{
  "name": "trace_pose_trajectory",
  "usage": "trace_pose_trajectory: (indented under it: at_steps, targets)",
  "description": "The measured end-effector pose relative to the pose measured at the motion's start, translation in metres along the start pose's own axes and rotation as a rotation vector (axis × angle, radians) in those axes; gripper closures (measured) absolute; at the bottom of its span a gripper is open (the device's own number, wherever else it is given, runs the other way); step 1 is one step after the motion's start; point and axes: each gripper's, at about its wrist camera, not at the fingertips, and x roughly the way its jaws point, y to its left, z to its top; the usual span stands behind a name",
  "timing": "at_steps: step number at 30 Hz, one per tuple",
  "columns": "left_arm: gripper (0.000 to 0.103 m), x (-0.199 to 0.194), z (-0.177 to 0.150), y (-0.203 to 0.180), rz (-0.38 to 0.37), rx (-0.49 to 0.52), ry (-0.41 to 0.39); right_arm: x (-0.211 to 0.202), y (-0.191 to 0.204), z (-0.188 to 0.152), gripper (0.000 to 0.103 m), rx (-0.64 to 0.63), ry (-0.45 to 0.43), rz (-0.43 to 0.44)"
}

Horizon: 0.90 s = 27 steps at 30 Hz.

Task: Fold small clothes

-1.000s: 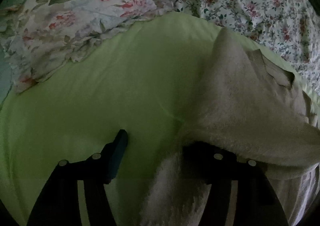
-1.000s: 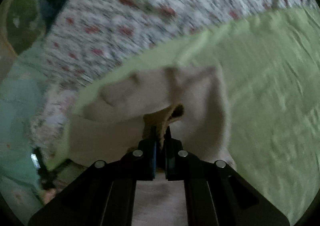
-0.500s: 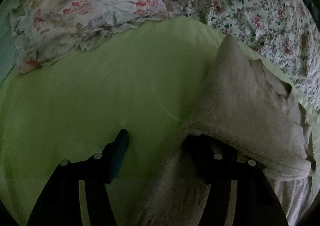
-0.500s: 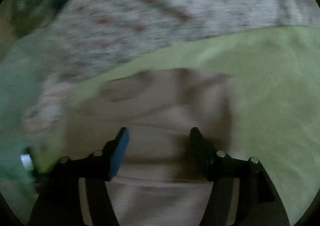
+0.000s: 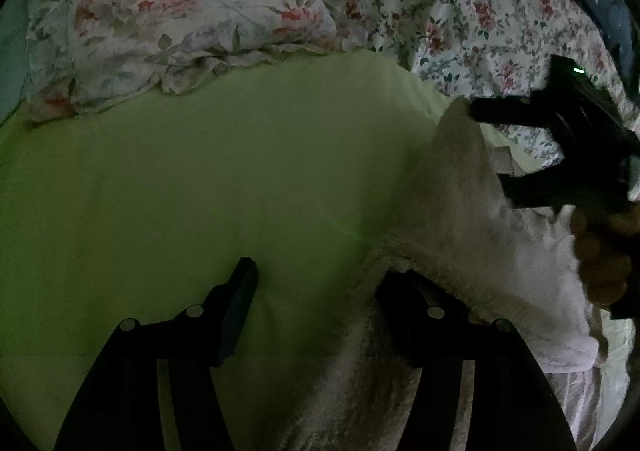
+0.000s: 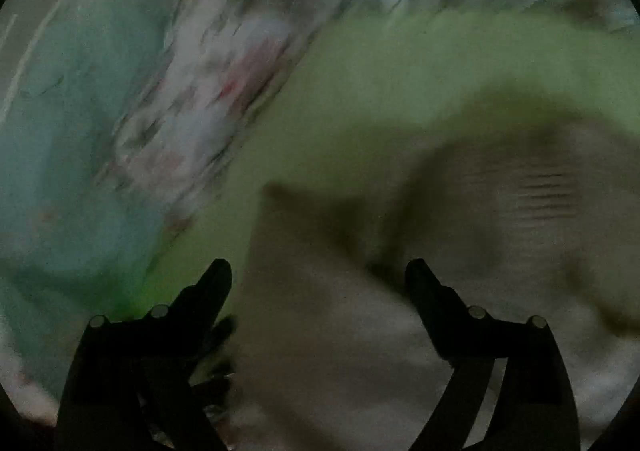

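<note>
Left wrist view, beige garment (image 5: 460,219) apparently lengthwise away, jaws spread.

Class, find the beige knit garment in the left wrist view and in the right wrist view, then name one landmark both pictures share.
Left wrist view: the beige garment fills the lower right, draped over the left gripper's right finger.
Right wrist view: it fills the lower right half, blurred, beyond the open right gripper.
Shared landmark: the green sheet under it.
</note>
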Motion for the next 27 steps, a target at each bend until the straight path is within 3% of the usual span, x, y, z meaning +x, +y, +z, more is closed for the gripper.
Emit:
trace_pose_trajectory:
  at_steps: [4,8,11,14,19,22,24,26,27]
  targets:
    - [0.041,-0.002,-0.002,0.0,-0.032,0.002,-0.022,0.038,0.011,0.026,0.013,-0.026,0.034,0.096]
    - [0.041,-0.003,-0.001,0.002,-0.076,-0.006,-0.025,0.047,-0.005,0.048,0.013,0.12,-0.103,0.285]
    - [0.041,-0.003,0.001,0.008,-0.12,-0.032,-0.005,0.041,-0.007,0.048,0.013,0.154,-0.173,0.272]
    - [0.039,-0.01,-0.002,0.015,-0.187,-0.053,0.007,-0.006,-0.005,0.028,0.013,0.105,-0.322,0.113]
    - [0.039,-0.023,0.0,0.008,-0.17,0.005,0.023,-0.091,-0.017,-0.027,0.013,0.093,-0.452,-0.079]
    - [0.038,-0.027,0.008,-0.011,-0.108,0.099,0.014,-0.143,-0.019,-0.083,0.015,0.117,-0.527,-0.244]
    - [0.038,-0.021,0.017,-0.028,-0.046,0.186,0.009,-0.174,-0.024,-0.125,0.025,0.152,-0.578,-0.365]
    - [0.038,-0.013,0.021,-0.035,-0.022,0.22,0.008,-0.192,-0.033,-0.163,0.05,0.195,-0.584,-0.442]
    - [0.038,-0.007,0.024,-0.038,-0.007,0.23,0.017,-0.196,-0.044,-0.184,0.058,0.231,-0.55,-0.466]
